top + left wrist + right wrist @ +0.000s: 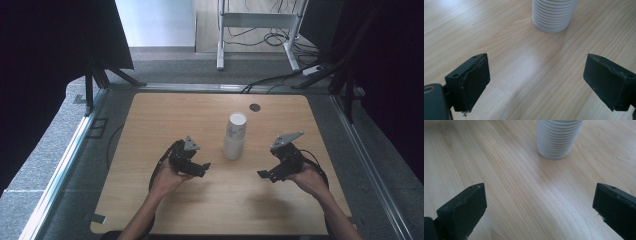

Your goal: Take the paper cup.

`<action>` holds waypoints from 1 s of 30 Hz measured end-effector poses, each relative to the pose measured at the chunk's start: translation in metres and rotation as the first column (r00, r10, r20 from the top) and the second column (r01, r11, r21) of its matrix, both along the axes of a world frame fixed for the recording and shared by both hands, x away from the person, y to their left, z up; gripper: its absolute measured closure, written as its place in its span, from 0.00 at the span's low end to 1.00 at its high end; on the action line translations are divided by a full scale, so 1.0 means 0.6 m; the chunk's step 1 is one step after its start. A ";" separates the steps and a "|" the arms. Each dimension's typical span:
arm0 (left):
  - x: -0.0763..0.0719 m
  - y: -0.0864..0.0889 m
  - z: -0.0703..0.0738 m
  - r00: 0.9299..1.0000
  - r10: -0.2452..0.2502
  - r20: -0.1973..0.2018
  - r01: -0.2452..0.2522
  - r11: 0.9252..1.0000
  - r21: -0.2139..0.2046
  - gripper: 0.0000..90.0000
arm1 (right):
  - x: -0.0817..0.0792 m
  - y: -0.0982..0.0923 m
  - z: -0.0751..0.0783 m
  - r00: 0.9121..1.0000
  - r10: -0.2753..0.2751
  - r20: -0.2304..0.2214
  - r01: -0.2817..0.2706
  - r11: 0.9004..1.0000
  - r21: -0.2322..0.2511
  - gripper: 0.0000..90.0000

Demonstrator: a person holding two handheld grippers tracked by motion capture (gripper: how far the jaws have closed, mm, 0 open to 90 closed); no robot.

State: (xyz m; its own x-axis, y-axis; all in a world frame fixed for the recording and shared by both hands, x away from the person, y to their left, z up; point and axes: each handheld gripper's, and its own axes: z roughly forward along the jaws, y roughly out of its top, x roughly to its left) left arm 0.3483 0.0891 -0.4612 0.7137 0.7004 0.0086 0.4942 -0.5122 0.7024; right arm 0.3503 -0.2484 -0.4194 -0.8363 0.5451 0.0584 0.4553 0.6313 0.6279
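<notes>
**Cups untouched, both grippers wide**

Work looks barely begun: the stack of white cups (234, 136) stands upright near the middle of the table (150, 120), untouched. The left gripper (198, 167) and right gripper (266, 174) flank it, jaws spread and empty. Reaching, gripping and separating all seem left to do. The cups' stacked rims form fine ridges; the table is pale, smooth wood grain; the gripper pads (475, 82) are matte black, scuffed.

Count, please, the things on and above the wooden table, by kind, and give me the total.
Stack of white cups: 1, upright near the table's middle
Left claw: 1, open, holding nothing
Right claw: 1, open, holding nothing
Total: 3, on or above the table
</notes>
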 end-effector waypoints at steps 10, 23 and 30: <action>0.019 -0.024 0.006 0.999 -0.041 0.012 0.041 0.999 0.009 0.08 | 0.023 0.008 0.016 1.000 -0.017 -0.019 0.017 1.000 -0.016 0.01; 0.046 -0.052 0.010 0.998 -0.062 0.008 0.062 0.998 -0.001 0.07 | 0.055 0.031 0.046 0.999 -0.003 -0.043 -0.001 0.996 -0.084 0.04; 0.059 -0.067 0.014 0.997 -0.076 0.014 0.076 0.997 -0.016 0.07 | 0.069 0.045 0.057 0.998 0.013 -0.059 -0.019 0.994 -0.105 0.05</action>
